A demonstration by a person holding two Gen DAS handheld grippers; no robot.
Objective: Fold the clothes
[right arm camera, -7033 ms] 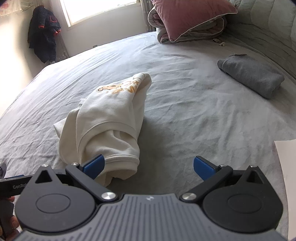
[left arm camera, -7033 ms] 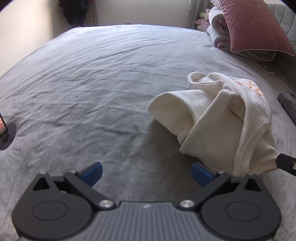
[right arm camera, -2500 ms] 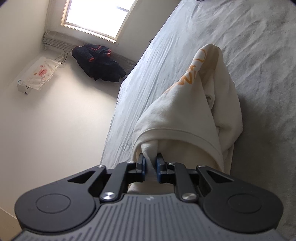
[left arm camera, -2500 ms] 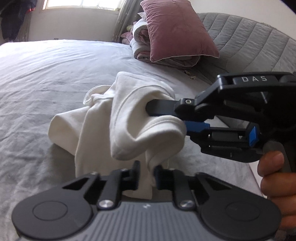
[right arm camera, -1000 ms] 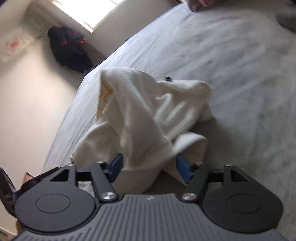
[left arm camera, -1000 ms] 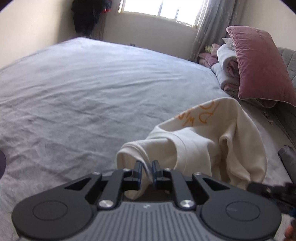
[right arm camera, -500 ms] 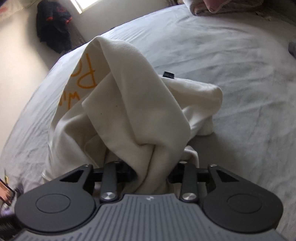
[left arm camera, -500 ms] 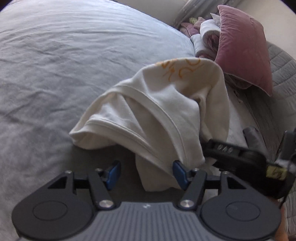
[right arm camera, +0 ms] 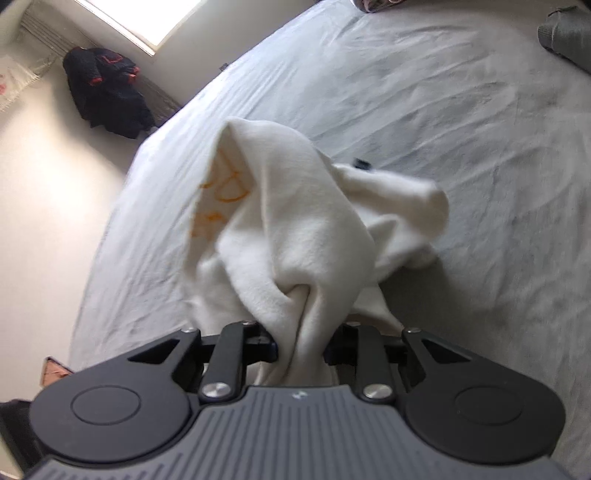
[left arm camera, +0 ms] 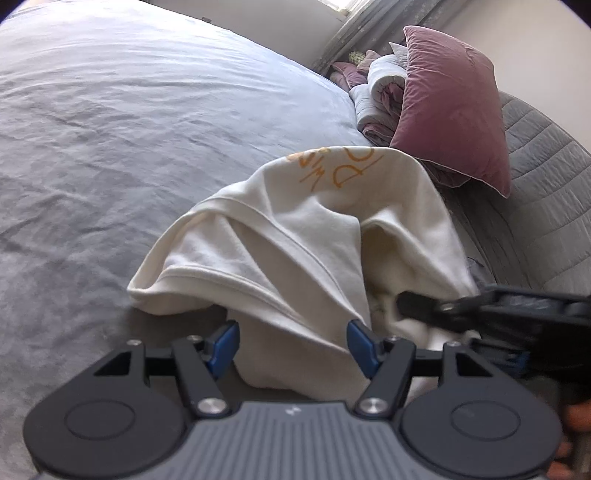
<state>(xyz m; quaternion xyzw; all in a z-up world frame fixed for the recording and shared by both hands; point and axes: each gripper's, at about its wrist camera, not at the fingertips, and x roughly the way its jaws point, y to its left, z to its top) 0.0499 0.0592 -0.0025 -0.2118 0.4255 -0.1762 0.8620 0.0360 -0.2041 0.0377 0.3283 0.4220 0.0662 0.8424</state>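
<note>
A cream sweatshirt with orange lettering lies bunched on the grey bed. My left gripper stands open at its near hem. Cloth lies between the blue pads, but they do not press on it. My right gripper has its jaws closing on a thick twisted bunch of the sweatshirt, and the pads pinch it and hold that part raised. In the left wrist view the right gripper reaches into the garment from the right.
A pink pillow leans on folded quilts by the grey padded headboard. A folded grey garment lies at the far right of the bed. A dark jacket hangs on the wall. A hand's fingers show at the right edge.
My left gripper let go of the hem and opened, tilting down toward the cloth. My right gripper went from open to pinched on a bunch of the sweatshirt and lifted it.
</note>
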